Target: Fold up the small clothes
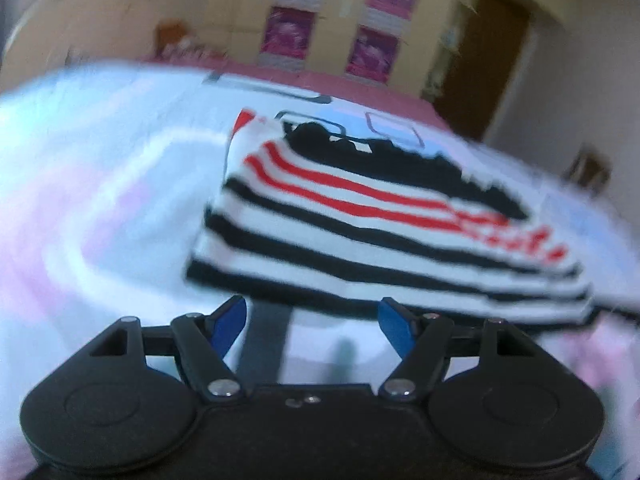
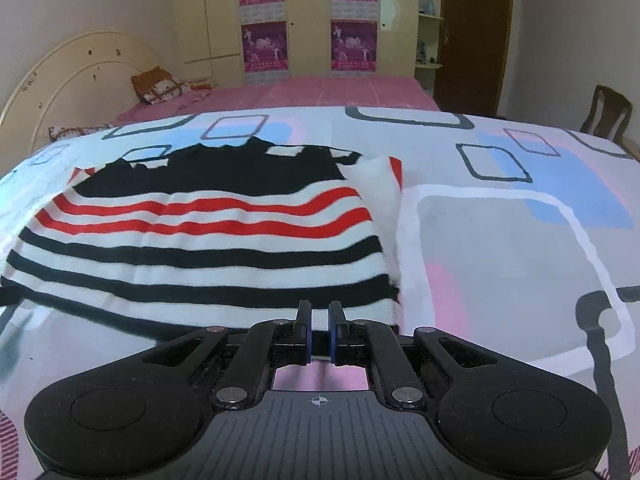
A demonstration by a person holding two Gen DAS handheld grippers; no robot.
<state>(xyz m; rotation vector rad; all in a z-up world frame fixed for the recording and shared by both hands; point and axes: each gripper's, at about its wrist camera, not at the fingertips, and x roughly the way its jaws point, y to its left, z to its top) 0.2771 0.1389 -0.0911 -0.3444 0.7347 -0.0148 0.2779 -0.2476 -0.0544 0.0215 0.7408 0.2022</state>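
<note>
My left tool [image 1: 312,322] is hanging just off the near edge of the shirt [image 1: 372,216], its blue pads [image 1: 230,320] spread wide with nothing between them. That view is smeared with blur, so I cannot tell whether the tips are touching the cloth or the sheet [image 1: 100,184] under it.

My right tool [image 2: 320,312] is sitting at the shirt's [image 2: 200,224] near hem, towards its right corner. Its pads [image 2: 334,320] are nearly together, a narrow slit showing between them. The hem edge is lying right at the tips, but I cannot tell whether any cloth is pinched.

The shirt is lying flat on the sheet [image 2: 500,240], folded into a rough rectangle. Nearest me its stripes are running black and white, then red and white, then a solid black band with a ragged far edge. On the right side a white flap with a red edge is sticking out from under the fold.

The sheet is showing grey, pink and blue patches with dark rounded squares [image 2: 494,162], and is covering the near part of the bed.

Beyond it, pink bedding [image 2: 340,92] is stretching away to a cream headboard [image 2: 76,76] at left, with an orange cushion [image 2: 160,86] near it. A wardrobe [image 2: 308,20] with four purple posters is standing at the back wall. A brown door [image 2: 476,36] is showing to its right, and a wooden chair [image 2: 610,114] at far right.
</note>
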